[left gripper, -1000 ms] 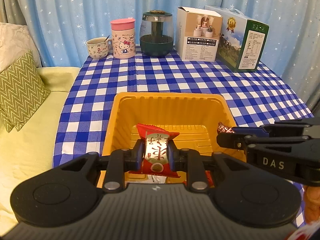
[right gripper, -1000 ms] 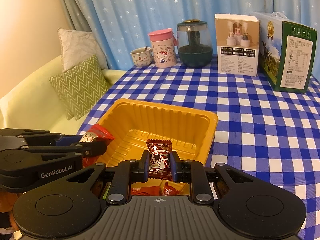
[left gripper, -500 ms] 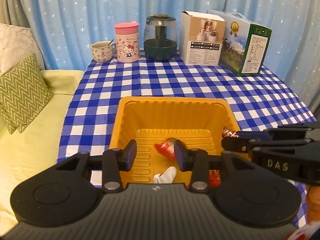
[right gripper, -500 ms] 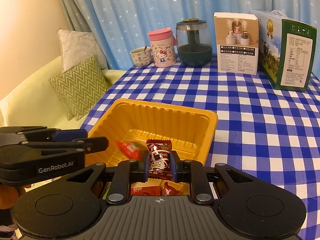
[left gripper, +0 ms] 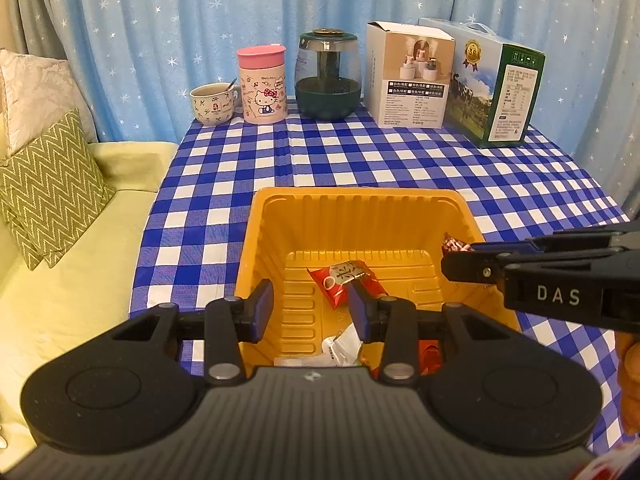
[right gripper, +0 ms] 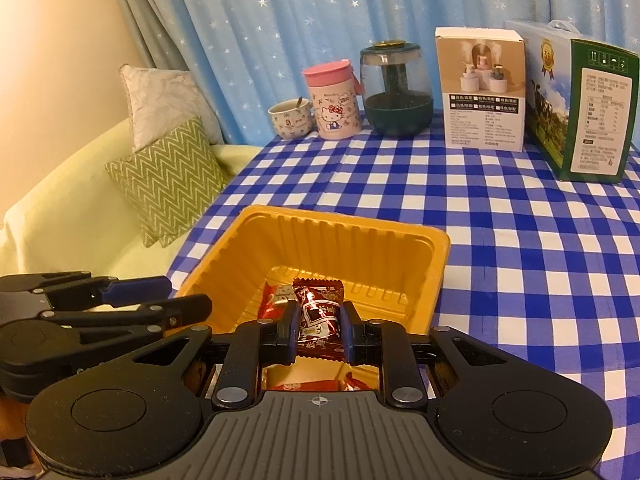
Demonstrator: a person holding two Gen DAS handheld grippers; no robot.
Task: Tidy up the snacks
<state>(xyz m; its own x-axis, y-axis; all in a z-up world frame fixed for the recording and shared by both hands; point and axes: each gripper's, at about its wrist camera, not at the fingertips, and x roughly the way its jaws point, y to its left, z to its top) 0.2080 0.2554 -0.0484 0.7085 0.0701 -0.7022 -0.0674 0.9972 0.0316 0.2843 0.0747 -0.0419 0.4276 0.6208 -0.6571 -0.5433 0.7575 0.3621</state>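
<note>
Left gripper (left gripper: pixel 311 310): its jaws have just been opening and now stand apart over the tray, with nothing between them.
Red snack (left gripper: pixel 346 282): lies loose on the floor of the yellow tray (left gripper: pixel 360 204), just beyond the left fingertips.
Right gripper (right gripper: pixel 319 330): clamped narrow on a dark red snack (right gripper: pixel 320 316), held over the near part of the tray.
Other snacks: a white wrapper (left gripper: pixel 340 346) and more red ones lie at the tray's near end, partly hidden by the grippers.
Risk, collision: the two grippers hang close over one small tray; a careless withdrawal of the left could knock the right and jar its packet loose.
Risk, drop: let go too near the rim, the slick packet may slide over onto the cloth (right gripper: pixel 520 240).
Risk, tray: it looks light, so a finger catching its wall could shove or tip it.
</note>
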